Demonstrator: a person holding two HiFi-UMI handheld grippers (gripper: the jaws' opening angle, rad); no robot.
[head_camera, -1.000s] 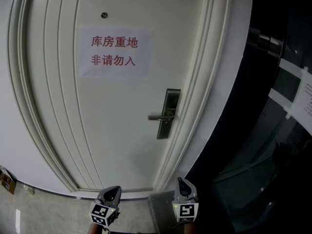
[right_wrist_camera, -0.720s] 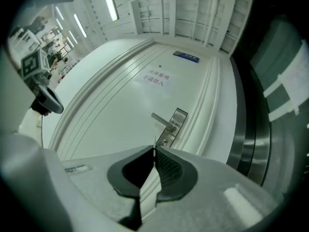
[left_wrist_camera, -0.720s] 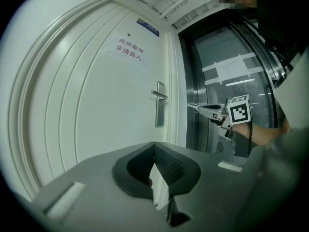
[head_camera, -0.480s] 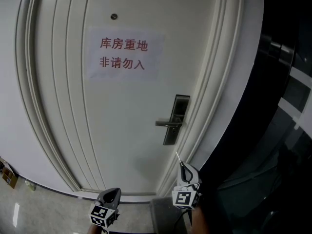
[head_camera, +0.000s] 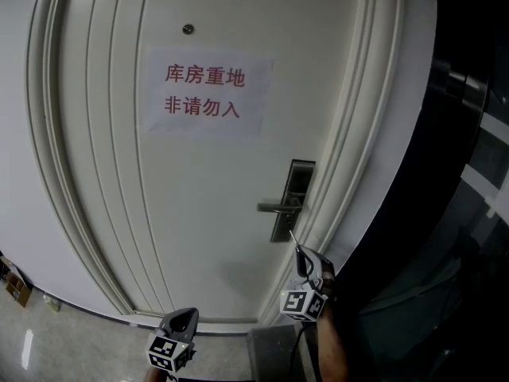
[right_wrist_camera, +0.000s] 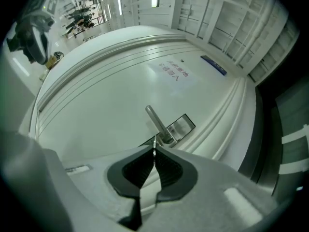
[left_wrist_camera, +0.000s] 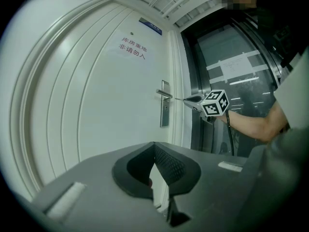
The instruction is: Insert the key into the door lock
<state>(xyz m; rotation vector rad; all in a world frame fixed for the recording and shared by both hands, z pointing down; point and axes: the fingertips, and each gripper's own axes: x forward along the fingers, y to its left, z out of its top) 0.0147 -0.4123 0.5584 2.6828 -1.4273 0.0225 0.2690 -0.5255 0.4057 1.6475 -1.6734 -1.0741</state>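
Observation:
The metal lock plate (head_camera: 291, 200) with its lever handle (head_camera: 274, 207) sits at the right edge of the white door (head_camera: 199, 213). My right gripper (head_camera: 301, 255) is just below it and shut on a thin key (head_camera: 294, 239). The key's tip points up at the plate, close under the handle. In the right gripper view the key (right_wrist_camera: 154, 143) sticks out edge-on from my right gripper (right_wrist_camera: 154, 151) toward the lock plate (right_wrist_camera: 182, 125) and handle (right_wrist_camera: 155, 119). My left gripper (head_camera: 180, 321) hangs low near the door's foot. Seen from its own camera, my left gripper (left_wrist_camera: 154, 153) is shut and holds nothing I can see.
A paper notice (head_camera: 208, 92) with red characters is taped on the door under a peephole (head_camera: 188, 29). A dark glass partition (head_camera: 469, 213) stands right of the door frame (head_camera: 362, 173). A grey mat (head_camera: 274, 352) lies on the floor.
My right gripper has risen with the key and moved in toward the lock plate, rolling as it went. The left gripper has stayed low.

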